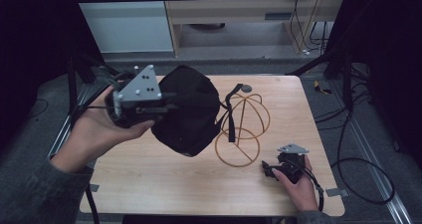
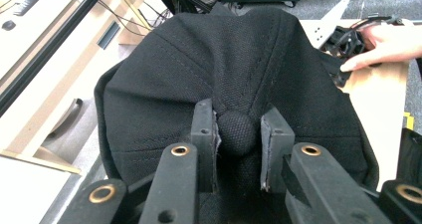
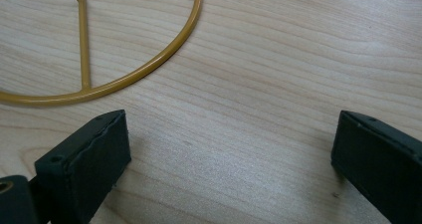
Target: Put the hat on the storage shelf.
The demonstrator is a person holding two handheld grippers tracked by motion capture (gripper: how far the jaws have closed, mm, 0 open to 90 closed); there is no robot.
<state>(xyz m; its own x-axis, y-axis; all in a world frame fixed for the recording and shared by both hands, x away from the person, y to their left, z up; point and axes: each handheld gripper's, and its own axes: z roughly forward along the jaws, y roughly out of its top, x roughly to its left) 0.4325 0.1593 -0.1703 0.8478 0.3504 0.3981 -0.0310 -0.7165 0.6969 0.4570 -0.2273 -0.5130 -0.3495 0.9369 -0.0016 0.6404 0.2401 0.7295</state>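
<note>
Left hand-held gripper (image 1: 166,102): raised at the left, cradled from beneath in the left hand (image 1: 102,129), grey plate uppermost, aimed rightward. Jaws nearly closed, pinched on a small round button of black fabric, seen in the left gripper view (image 2: 238,129). Left forearm sleeved, entering from the lower left corner.

Right hand-held gripper (image 1: 266,168): low at the lower right, gripped from behind by the right hand (image 1: 298,184), aimed leftward. Jaws spread wide, holding nothing (image 3: 229,149).
</note>
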